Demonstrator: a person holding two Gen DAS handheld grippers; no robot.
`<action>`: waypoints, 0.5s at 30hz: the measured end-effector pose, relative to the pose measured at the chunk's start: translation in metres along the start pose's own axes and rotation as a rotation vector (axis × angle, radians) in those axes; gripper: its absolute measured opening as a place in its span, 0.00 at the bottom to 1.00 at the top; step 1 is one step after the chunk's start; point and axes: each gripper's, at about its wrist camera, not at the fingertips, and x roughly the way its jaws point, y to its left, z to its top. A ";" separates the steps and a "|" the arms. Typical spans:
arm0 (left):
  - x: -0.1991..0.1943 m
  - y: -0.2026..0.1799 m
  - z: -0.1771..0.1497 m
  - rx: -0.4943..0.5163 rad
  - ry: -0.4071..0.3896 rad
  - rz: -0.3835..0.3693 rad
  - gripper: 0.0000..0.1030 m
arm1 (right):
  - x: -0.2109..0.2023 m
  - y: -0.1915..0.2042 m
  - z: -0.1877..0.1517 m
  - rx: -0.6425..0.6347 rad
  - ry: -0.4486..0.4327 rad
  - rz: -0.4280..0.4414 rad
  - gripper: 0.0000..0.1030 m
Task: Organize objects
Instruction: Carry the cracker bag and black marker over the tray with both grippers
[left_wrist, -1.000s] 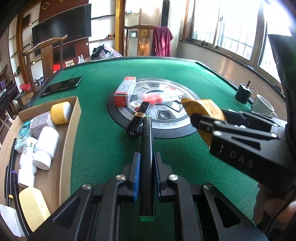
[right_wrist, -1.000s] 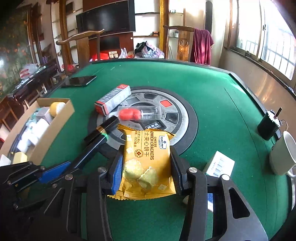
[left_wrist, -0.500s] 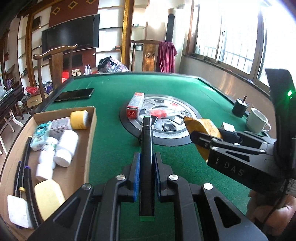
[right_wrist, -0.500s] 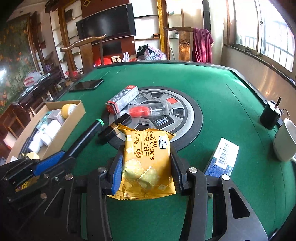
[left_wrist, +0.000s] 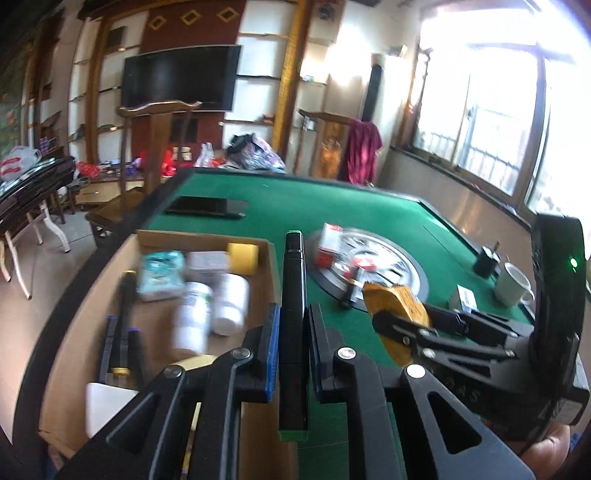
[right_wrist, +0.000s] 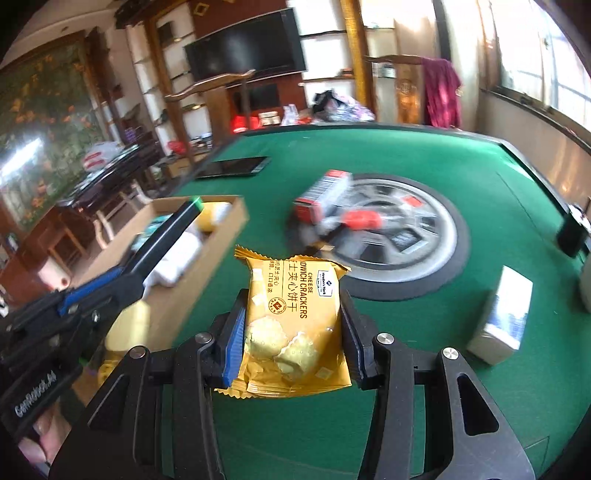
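My left gripper is shut on a long black marker with green ends, carried in the air over the right wall of the open cardboard box. The same marker shows above the box in the right wrist view. My right gripper is shut on a yellow cheese cracker packet, held above the green table just right of the box. The packet and right gripper appear to the right of the marker in the left wrist view.
The box holds white bottles, a yellow roll, a teal packet and black pens. On the round centre plate lie a red-and-white carton and a red-capped item. A white box, mug, phone.
Both grippers have swung left and risen a little, from the centre plate toward the cardboard box. The marker now hangs over the box wall; both grips are unchanged.
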 end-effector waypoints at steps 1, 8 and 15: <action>-0.003 0.007 0.001 -0.012 -0.004 0.006 0.13 | 0.000 0.008 0.001 -0.014 0.001 0.011 0.44; -0.012 0.065 0.003 -0.115 -0.013 0.066 0.13 | 0.001 0.058 0.007 -0.081 0.024 0.093 0.44; 0.008 0.098 -0.006 -0.191 0.048 0.089 0.13 | 0.017 0.103 0.002 -0.147 0.079 0.137 0.44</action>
